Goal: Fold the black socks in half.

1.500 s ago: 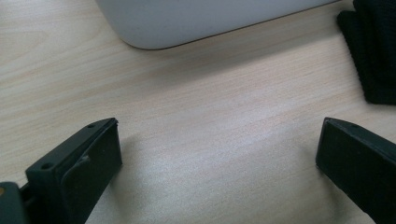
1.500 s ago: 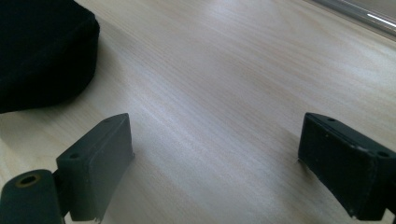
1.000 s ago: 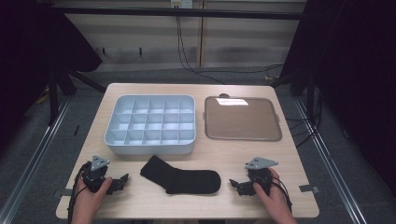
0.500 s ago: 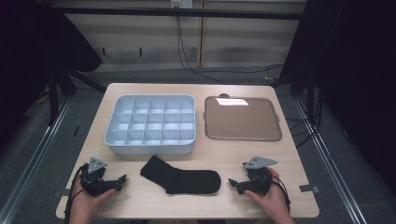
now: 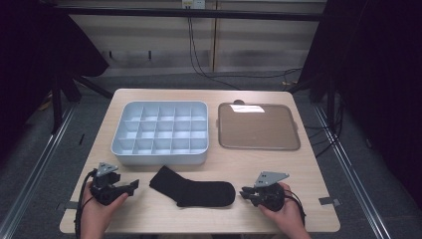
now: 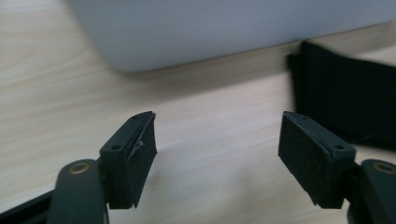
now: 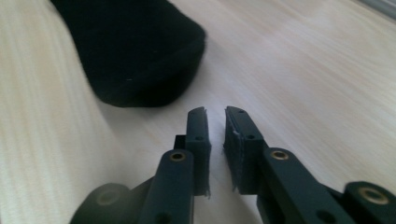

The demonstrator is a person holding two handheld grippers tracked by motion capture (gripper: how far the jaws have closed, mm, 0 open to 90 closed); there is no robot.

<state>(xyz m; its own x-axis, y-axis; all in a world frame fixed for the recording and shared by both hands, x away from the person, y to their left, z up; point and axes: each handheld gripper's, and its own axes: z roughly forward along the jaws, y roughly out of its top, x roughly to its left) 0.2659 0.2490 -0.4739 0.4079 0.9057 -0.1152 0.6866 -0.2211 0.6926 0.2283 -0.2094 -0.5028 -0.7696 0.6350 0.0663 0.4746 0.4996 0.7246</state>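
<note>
High view: black sock flat on surface between left gripper and right gripper, neither touching it.

Left gripper view: jaws have just been closing, gap wide, empty; may pinch short of the cuff.

Right gripper view: jaws have just been closing, almost together, empty; would likely shove the toe.

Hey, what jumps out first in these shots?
A black fabric sock lies flat at the wooden table's near edge, between the left tool and right tool. Behind it sits a pale blue plastic divided tray, with a flat brown tray on its right.
</note>
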